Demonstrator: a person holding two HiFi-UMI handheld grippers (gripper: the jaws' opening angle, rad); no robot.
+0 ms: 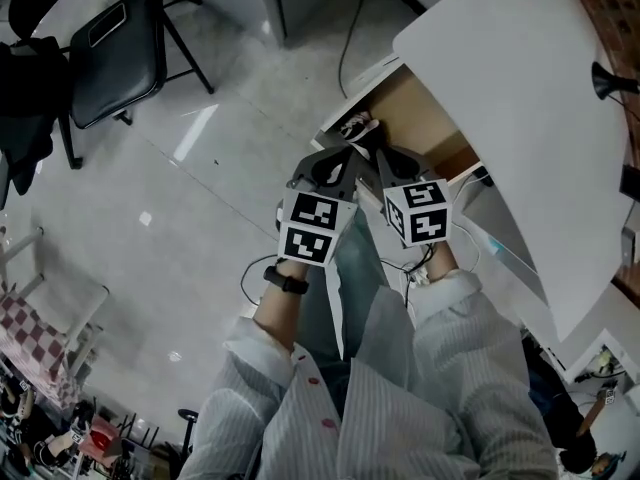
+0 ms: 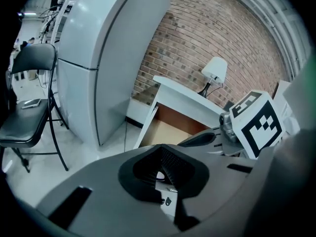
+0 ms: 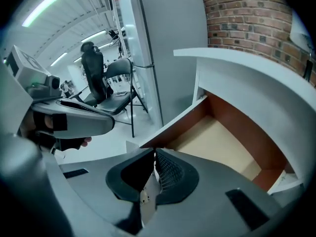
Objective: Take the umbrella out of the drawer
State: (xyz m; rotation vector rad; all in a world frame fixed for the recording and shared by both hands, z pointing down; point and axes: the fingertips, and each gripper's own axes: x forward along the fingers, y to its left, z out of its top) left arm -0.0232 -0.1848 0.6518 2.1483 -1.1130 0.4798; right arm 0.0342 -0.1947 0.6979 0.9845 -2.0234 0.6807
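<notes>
Two hand-held grippers are held side by side above the floor [image 1: 200,168], close to the open drawer [image 1: 425,118] of the white bench [image 1: 510,98]. The left hand-held gripper [image 1: 335,158] is seen with its jaws pressed together, and nothing is held between them [image 2: 163,167]. The right hand-held gripper [image 1: 385,156] is also seen with its jaws pressed together and empty [image 3: 154,169]. Both are pointed down toward the near corner of the drawer.

The drawer is seen pulled out from under the bench's edge on the person's side, and its tan bottom [image 3: 222,147] is plainly shown. A small black-and-white patterned thing [image 1: 355,126] is seen at the drawer's near corner, just past the jaw tips. Whether it is the umbrella cannot be told, and the umbrella cannot be made out anywhere else.

A white lamp [image 2: 215,73] is seen at the bench's far edge, by the brick wall [image 2: 212,28]. A black chair [image 1: 110,53] is seen on the floor, well apart from the bench.
</notes>
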